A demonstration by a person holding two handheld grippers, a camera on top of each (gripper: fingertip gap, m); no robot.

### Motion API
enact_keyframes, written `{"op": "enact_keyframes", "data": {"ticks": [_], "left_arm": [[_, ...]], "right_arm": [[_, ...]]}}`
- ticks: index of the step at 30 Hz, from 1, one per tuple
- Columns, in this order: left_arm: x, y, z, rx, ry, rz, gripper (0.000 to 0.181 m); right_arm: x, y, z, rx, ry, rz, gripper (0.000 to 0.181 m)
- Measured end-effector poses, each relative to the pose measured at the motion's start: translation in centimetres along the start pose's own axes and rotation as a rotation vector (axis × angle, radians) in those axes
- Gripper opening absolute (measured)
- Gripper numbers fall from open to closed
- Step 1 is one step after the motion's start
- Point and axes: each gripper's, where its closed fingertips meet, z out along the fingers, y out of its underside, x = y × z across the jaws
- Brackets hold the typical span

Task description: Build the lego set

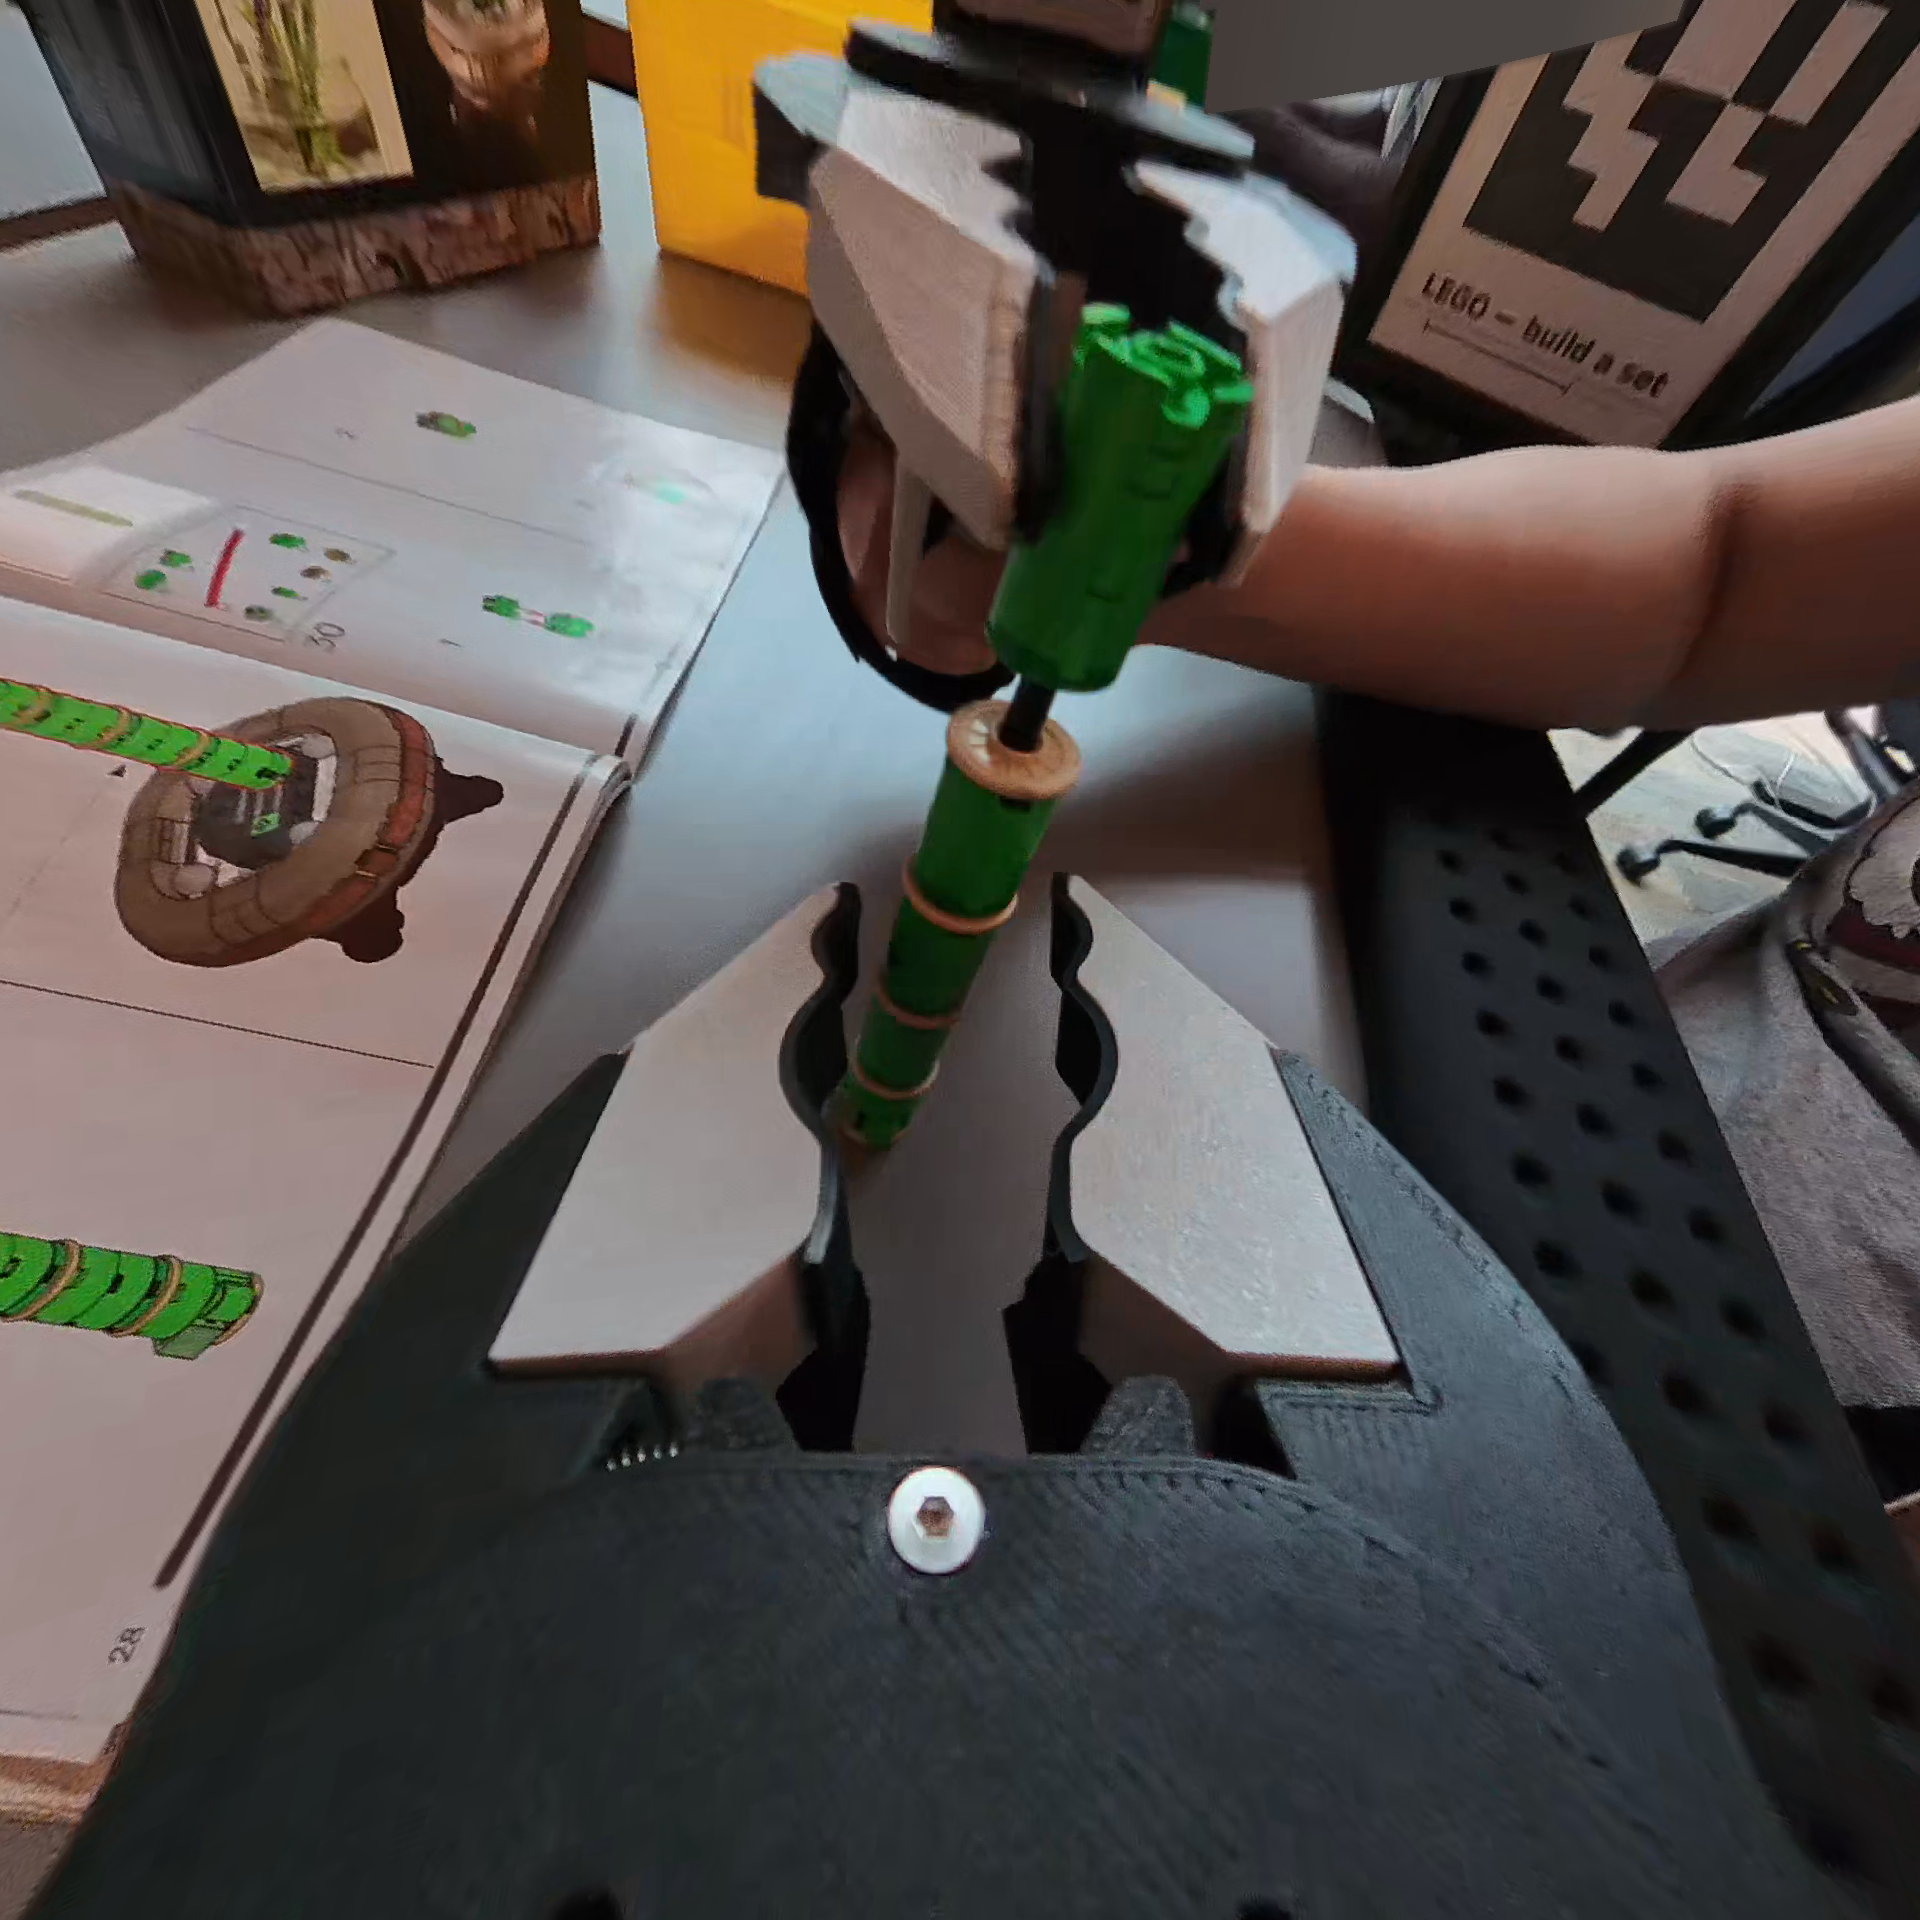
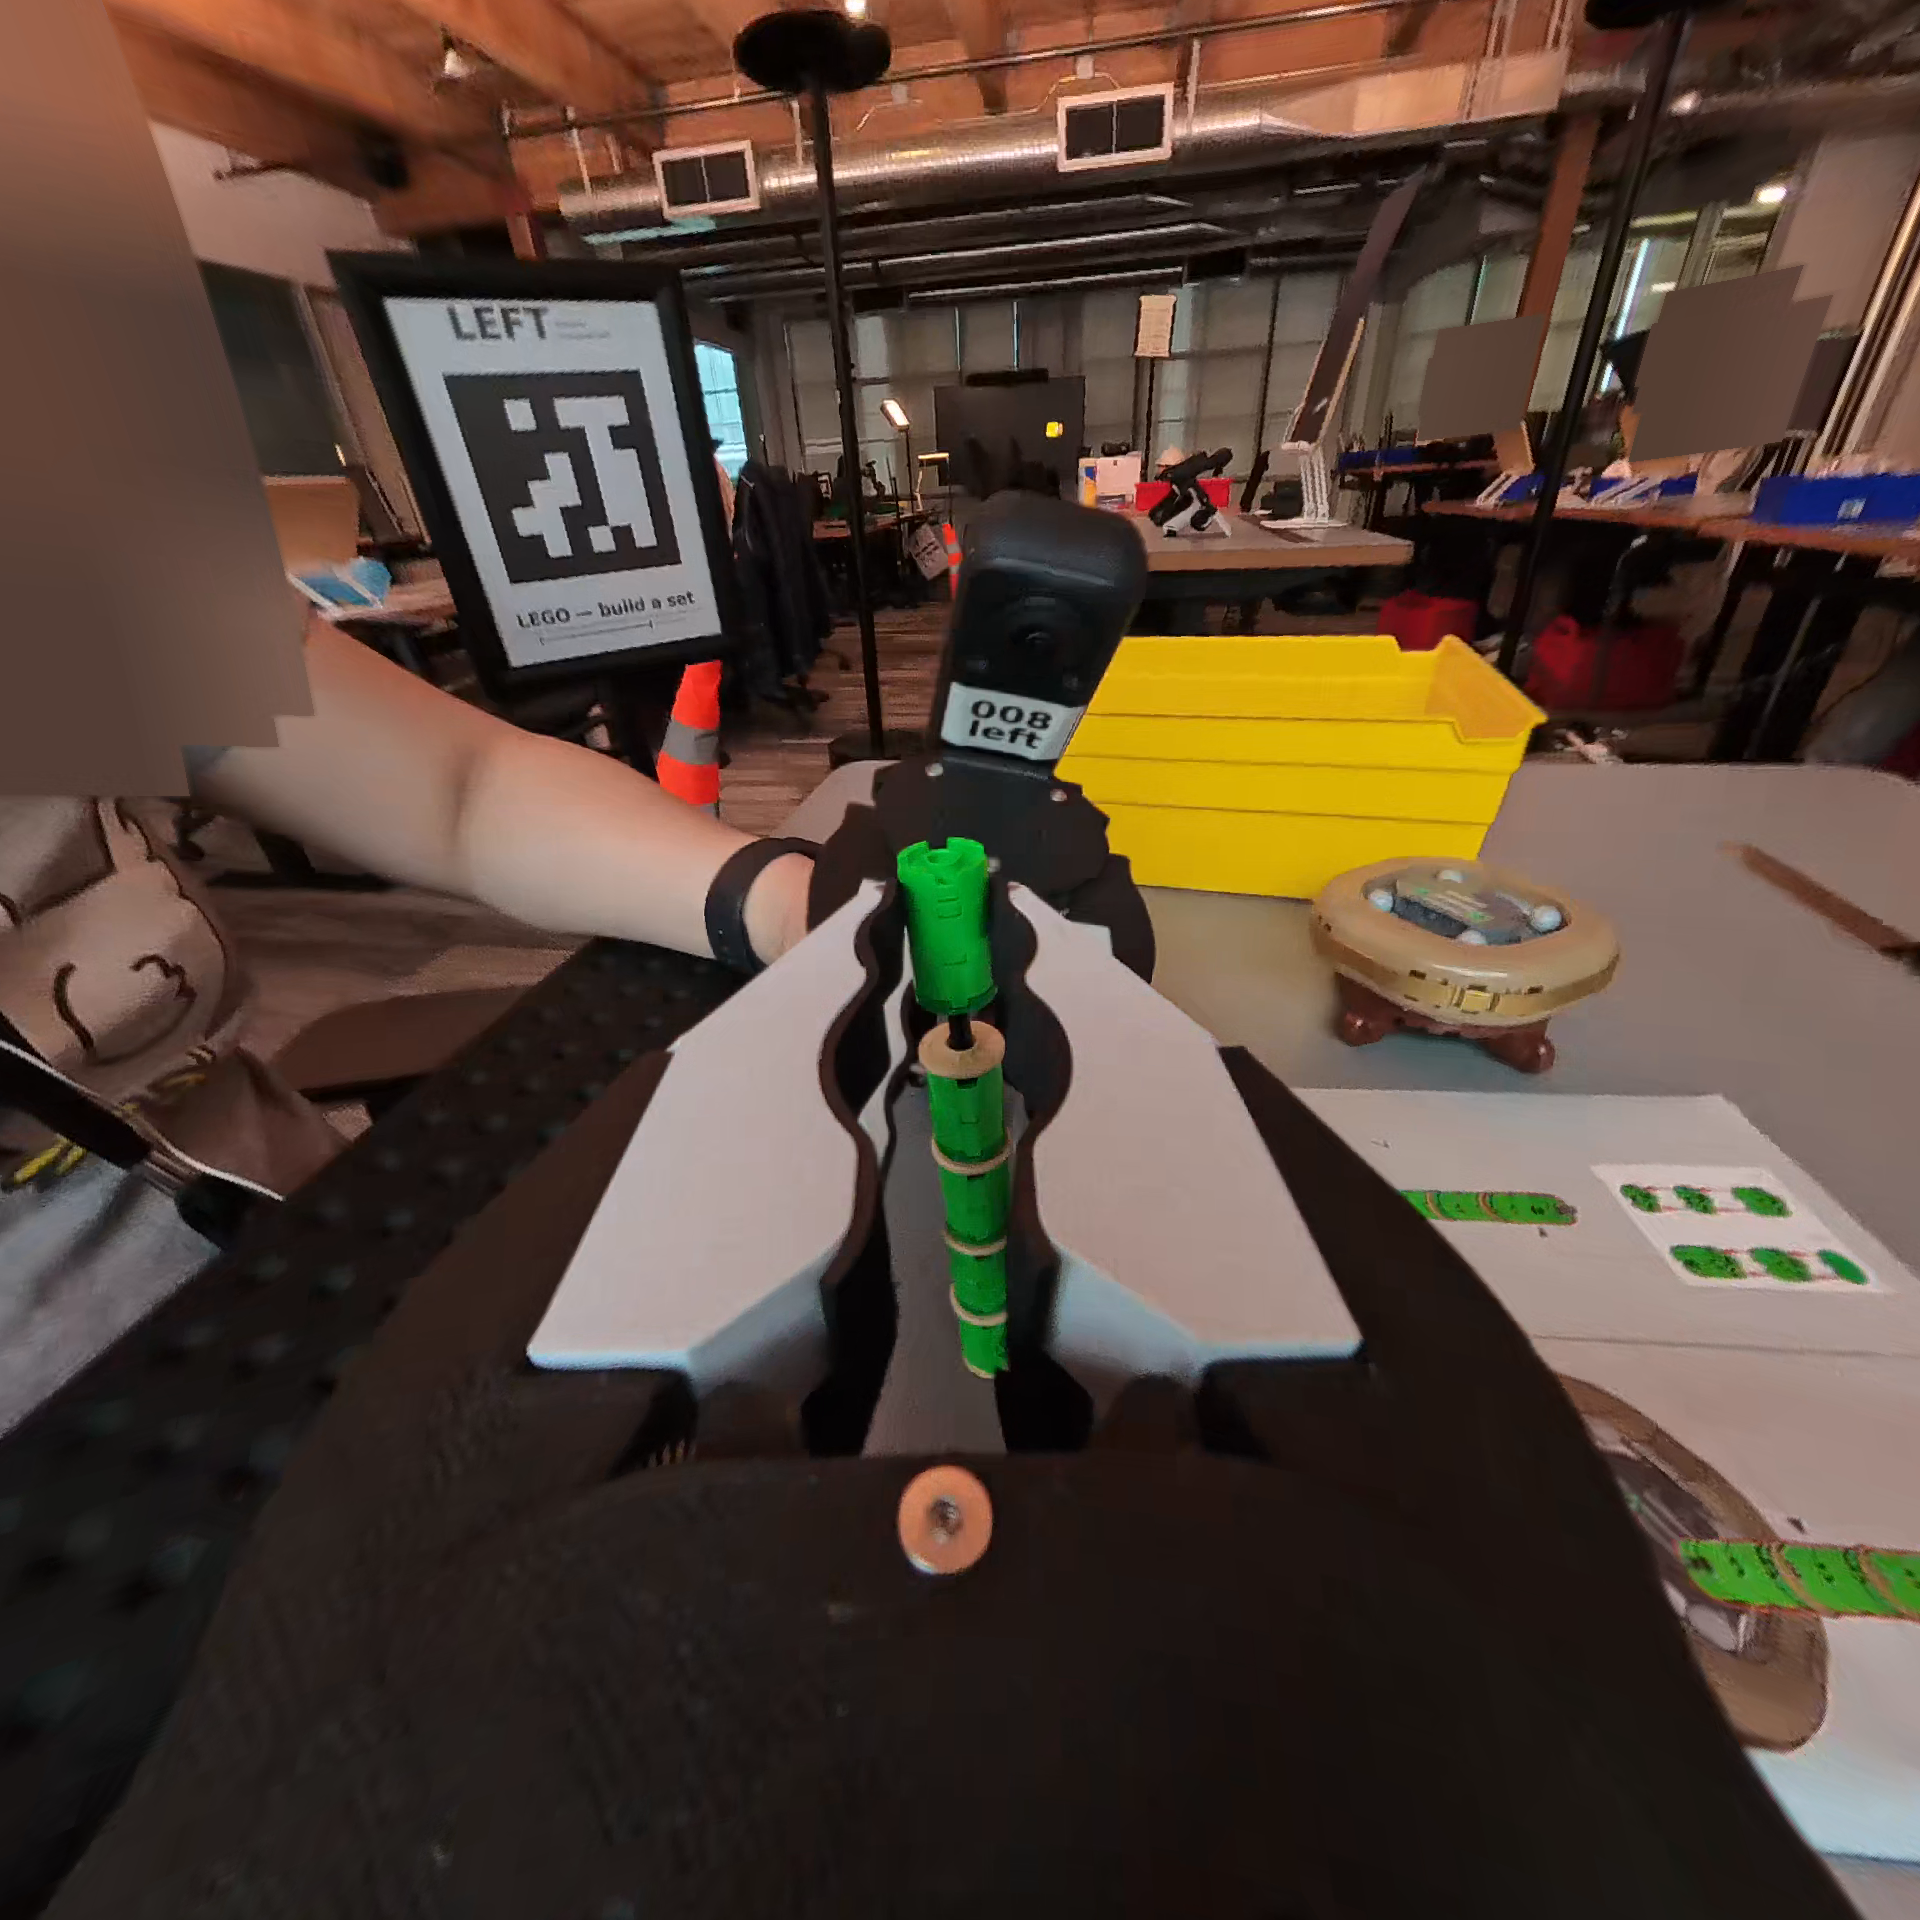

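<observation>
A green stalk (image 1: 940,956) of stacked cylinders with tan rings stands tilted on the dark table, a tan disc (image 1: 1013,748) on top. A black axle (image 1: 1029,712) runs up from it into a separate green cylinder (image 1: 1122,499). My right gripper (image 1: 1127,520) comes from above and is shut on that cylinder. My left gripper (image 1: 951,894) is open, its fingers on either side of the stalk's lower part without squeezing it. In the right wrist view the cylinder (image 2: 940,925) sits between my right gripper's (image 2: 948,899) tips, with the stalk (image 2: 971,1195) below.
An open instruction booklet (image 1: 312,935) lies left of the stalk. A tan round pot base on brown feet (image 2: 1465,935) stands by a yellow bin (image 2: 1299,758). A framed marker sign (image 2: 551,468) stands behind. A black perforated panel (image 1: 1538,1039) lies beside the table. My right fingertips sit around 9 centimeters from my left ones.
</observation>
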Motion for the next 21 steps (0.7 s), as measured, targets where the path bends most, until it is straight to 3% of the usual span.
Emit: {"op": "enact_keyframes", "data": {"ticks": [5, 11, 15, 17, 21], "left_arm": [[0.7, -2.7, -1.9, 0.14, 0.015, 0.031, 0.048], [2.0, -5.0, -2.3, 0.175, -0.036, 0.174, 0.036], [1.2, -5.5, -2.3, 0.147, -0.119, 0.259, 0.015], [1.4, -5.4, -2.1, 0.156, -0.092, 0.24, 0.015], [1.4, -5.4, -2.2, 0.16, -0.079, 0.207, 0.015]], "right_arm": [[-0.4, 0.1, 0.0, -0.005, -0.017, 0.006, 0.015], [-0.1, 0.0, -0.2, 0.0, -0.004, 0.03, 0.015], [-0.1, -0.2, 0.0, -0.001, 0.003, 0.022, 0.018], [0.1, -0.5, 0.0, 0.012, 0.021, 0.033, 0.026], [0.0, -1.1, -0.3, 0.016, 0.013, 0.031, 0.019]]}}
